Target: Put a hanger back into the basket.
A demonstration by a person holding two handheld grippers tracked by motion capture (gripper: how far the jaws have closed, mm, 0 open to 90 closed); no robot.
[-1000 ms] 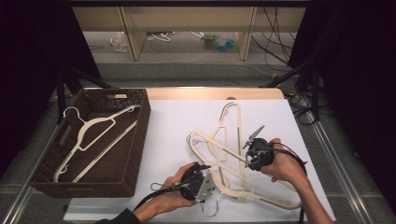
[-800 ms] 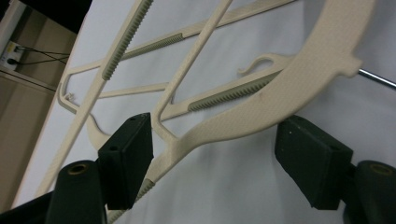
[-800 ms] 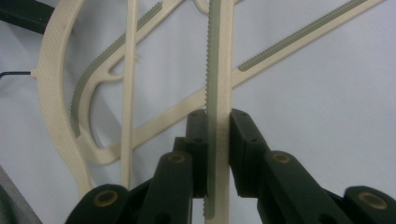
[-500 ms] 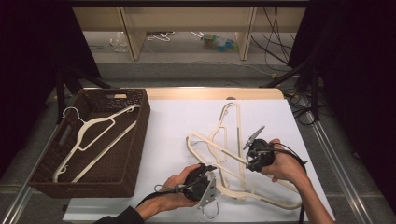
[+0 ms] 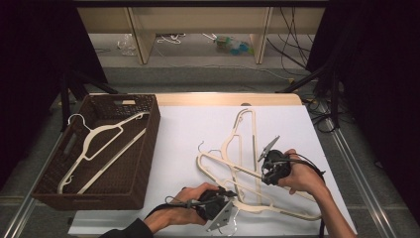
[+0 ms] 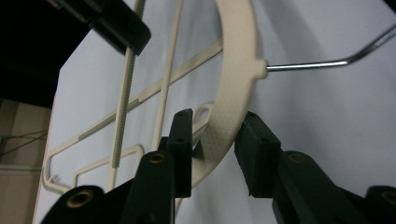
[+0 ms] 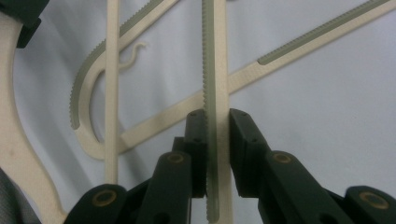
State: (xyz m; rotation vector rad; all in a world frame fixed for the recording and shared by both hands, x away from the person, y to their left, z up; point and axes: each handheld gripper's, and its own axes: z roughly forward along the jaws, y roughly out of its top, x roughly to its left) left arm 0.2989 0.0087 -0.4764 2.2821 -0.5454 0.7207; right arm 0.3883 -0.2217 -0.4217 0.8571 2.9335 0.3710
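Several cream plastic hangers [image 5: 237, 163] lie tangled on the white table [image 5: 188, 129], right of centre. My left gripper [image 5: 229, 196] lies at the pile's near edge. In the left gripper view, that gripper [image 6: 217, 140] has just been closing, and its pads sit against the curved neck of a hanger [image 6: 233, 70] below its metal hook [image 6: 327, 60]. My right gripper [image 5: 266, 172] is at the pile's right side. In the right gripper view, the right gripper [image 7: 215, 126] is shut on a ridged hanger bar [image 7: 214, 56].
A dark woven basket [image 5: 89, 198] stands at the table's left with one cream hanger [image 5: 99, 144] inside. Bare white tabletop lies between basket and pile. Cables and a metal rail [image 5: 346, 148] run along the right edge. Beyond the table is a shelf with clutter [image 5: 233, 44].
The left hand has edged toward the near end of the pile, and its gripper now sits at a hanger's neck. The right hand and its hanger bar have stayed put.
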